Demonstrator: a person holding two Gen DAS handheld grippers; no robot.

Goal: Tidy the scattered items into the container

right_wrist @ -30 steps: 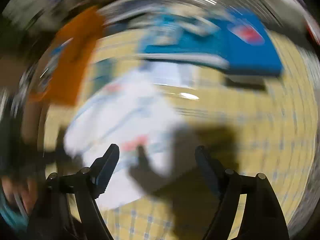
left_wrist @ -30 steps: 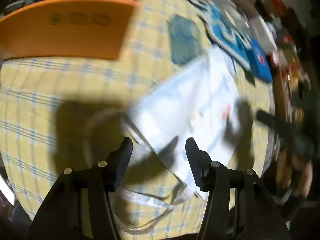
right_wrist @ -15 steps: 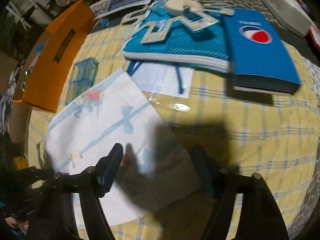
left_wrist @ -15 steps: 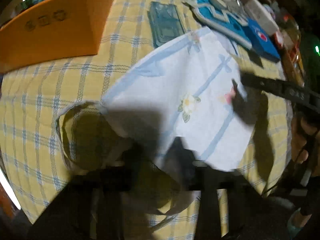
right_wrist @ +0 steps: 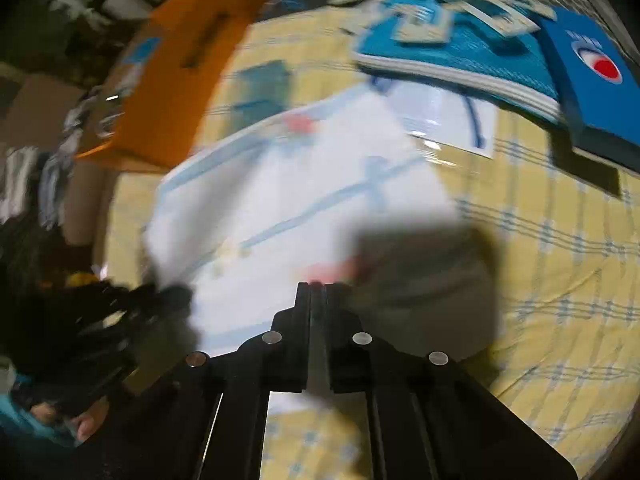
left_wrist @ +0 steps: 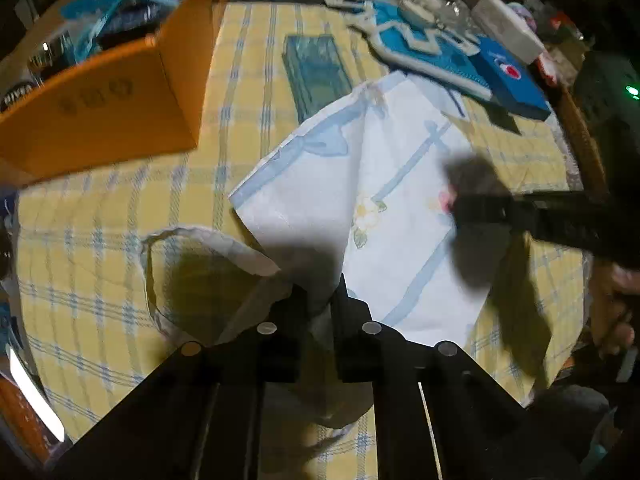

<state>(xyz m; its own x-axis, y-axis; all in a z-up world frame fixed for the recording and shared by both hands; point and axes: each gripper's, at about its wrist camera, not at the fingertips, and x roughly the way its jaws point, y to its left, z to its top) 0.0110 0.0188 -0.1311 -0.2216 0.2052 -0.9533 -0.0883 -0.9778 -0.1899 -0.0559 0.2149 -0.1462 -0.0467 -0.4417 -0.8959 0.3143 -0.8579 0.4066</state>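
Two grippers of mine are over a yellow checked tablecloth (left_wrist: 120,208) that covers the table. An orange box (left_wrist: 100,108) stands at the far left, open at the top, with blue and dark things inside. Between it and the far edge lies a flat teal case (left_wrist: 316,68). Further back sit a teal woven mat with pale cut-out shapes (left_wrist: 424,48), a blue box with a red and white round logo (left_wrist: 508,80) touching the mat's right end, and a pale block (left_wrist: 508,28) behind them. A clear sleeve with white paper (right_wrist: 448,120) lies just in front of the mat. Beyond the table the room is dark and cluttered.

Much of the right wrist view is smeared by blur, and I cannot make out what fills the orange box. A green light (left_wrist: 632,90) glows at the far right.

A white cloth bag with pale blue ribbon print and small flowers (left_wrist: 400,200) lies in the middle of the table, well apart from the orange box, its handle loop (left_wrist: 188,236) curling to the left. My left gripper (left_wrist: 324,300) is clamped on the bag's near edge, cloth bunched between the jaws. My right gripper (right_wrist: 318,292) has its jaws pressed together on the bag's opposite edge by a red flower.
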